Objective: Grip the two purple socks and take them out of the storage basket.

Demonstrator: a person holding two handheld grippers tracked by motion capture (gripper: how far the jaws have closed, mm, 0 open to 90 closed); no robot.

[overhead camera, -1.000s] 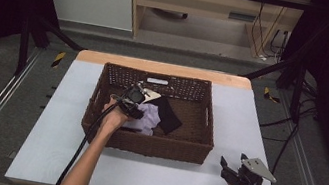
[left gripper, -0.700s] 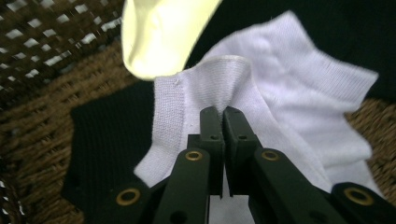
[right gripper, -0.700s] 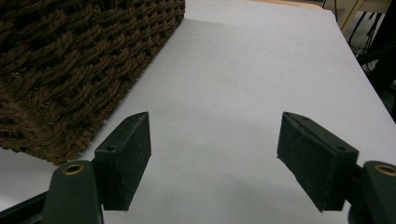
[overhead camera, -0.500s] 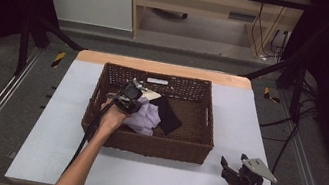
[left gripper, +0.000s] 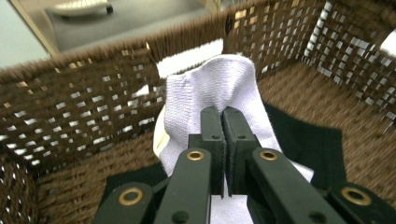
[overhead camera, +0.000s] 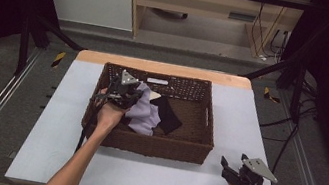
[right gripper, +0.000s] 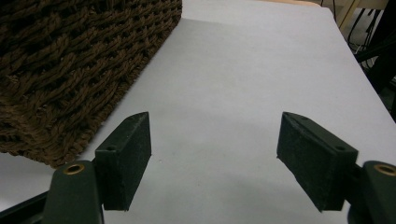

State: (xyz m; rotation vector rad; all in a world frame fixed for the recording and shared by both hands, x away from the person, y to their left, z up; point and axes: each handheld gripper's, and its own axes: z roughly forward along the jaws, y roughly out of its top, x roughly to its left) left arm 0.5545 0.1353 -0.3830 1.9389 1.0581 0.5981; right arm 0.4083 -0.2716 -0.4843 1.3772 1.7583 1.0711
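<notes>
A pale lavender sock (overhead camera: 145, 113) lies in the left half of a brown wicker basket (overhead camera: 148, 146). My left gripper (overhead camera: 127, 94) is inside the basket at its left wall, shut on one end of the sock. In the left gripper view the jaws (left gripper: 223, 112) pinch the ribbed fabric (left gripper: 212, 84), which stands up above them in front of the basket's back wall. A black cloth (overhead camera: 169, 116) lies under and to the right of the sock. My right gripper (overhead camera: 233, 170) is low over the table by the basket's front right corner, open with nothing between its jaws (right gripper: 215, 149).
A cream piece (overhead camera: 154, 95) peeks out behind the sock near the basket's back wall, which carries a white label (overhead camera: 157, 81). The white table (right gripper: 243, 70) runs on to the right of the basket (right gripper: 70, 60). The person's forearms come in from the front edge.
The left gripper has risen and shifted toward the basket's back left, with one end of the lavender sock pulled up. The right gripper has stayed where it was.
</notes>
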